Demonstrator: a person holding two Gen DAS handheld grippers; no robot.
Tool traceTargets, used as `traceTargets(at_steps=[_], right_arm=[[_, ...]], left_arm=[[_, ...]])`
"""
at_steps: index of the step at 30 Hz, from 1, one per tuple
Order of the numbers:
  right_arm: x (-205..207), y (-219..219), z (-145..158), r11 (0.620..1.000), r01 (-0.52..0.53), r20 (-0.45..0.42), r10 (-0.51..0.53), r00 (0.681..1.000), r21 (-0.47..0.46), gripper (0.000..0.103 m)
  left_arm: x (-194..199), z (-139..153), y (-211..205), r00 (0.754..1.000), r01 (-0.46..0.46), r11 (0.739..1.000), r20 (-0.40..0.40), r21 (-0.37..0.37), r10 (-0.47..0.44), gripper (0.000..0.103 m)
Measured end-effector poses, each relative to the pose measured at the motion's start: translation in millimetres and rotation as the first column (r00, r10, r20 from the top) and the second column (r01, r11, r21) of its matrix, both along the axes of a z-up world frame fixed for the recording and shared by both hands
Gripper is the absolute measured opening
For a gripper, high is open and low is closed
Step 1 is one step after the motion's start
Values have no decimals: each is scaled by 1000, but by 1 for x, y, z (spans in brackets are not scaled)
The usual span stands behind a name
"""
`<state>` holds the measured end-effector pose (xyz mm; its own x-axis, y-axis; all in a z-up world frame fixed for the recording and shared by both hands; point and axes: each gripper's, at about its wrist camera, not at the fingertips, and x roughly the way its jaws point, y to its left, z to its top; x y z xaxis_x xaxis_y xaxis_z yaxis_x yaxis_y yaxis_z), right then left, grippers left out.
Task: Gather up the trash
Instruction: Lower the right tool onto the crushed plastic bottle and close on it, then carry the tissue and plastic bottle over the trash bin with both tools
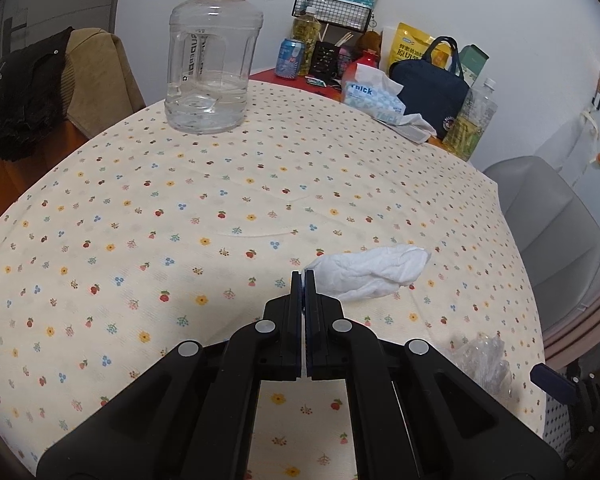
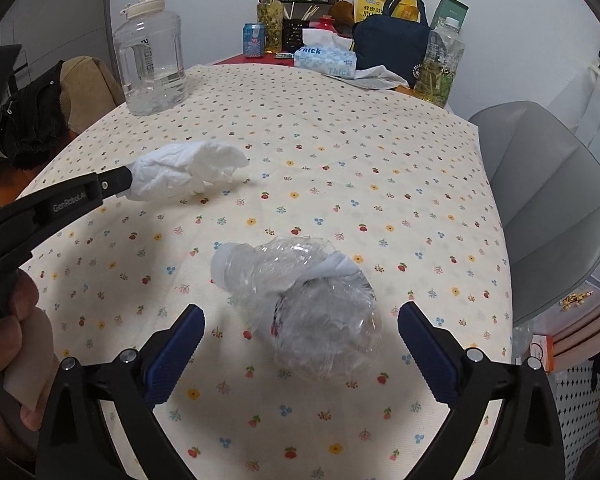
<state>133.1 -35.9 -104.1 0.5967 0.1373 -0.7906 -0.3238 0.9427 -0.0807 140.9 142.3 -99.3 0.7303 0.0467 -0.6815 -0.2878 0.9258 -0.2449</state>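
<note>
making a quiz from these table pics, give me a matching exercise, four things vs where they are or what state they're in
Things:
1. crumpled tissue
2. crushed plastic bottle
3. big water jug
4. right gripper

States:
A. stands upright at the far side of the table
B. jaws open wide
C. pinched at one end by the left gripper
D. lies on the tablecloth between open jaws

Pairs: 1-C, 2-D, 3-A, 4-B

tablecloth (image 2: pixel 340 168) showing cream with small multicolour flower/fruit print | tissue (image 2: pixel 188 172) left of right gripper showing white | crushed bottle (image 2: pixel 300 304) between its blue pads (image 2: pixel 172 360) showing clear | bag (image 2: pixel 392 48) far ahead showing navy
</note>
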Motion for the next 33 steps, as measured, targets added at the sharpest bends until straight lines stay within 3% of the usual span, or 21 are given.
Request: traceTargets(at_steps=[8,9,10,11,18,33], right_arm=[[20,-1,-15,1000,20,-39,-21,999,-20,95],[21,-1,-16,1000,22,-42,-22,999,-16,93],[22,-1,-17,1000,16,-50,-17,999,-4,80],[23,-1,-16,1000,18,-50,-18,999,-3,80],[14,-7,-2,1000,17,4,-17,1000,1,79],[-5,-65,36,990,126,85,-131,988,60,79]], left_arm=[[8,-8,-2,1000,9,1000,-18,-3,-9,2],[10,-9,-3,1000,11,1000,-22,-3,-11,2],[11,-10,-3,1000,12,1000,-24,-3,-12,2],[12,-11,-4,1000,14,1000,-26,-4,-14,2],[13,-6,-14,999,34,999,-17,6,-34,2],[6,24,-66,991,125,991,37,52,-127,2]])
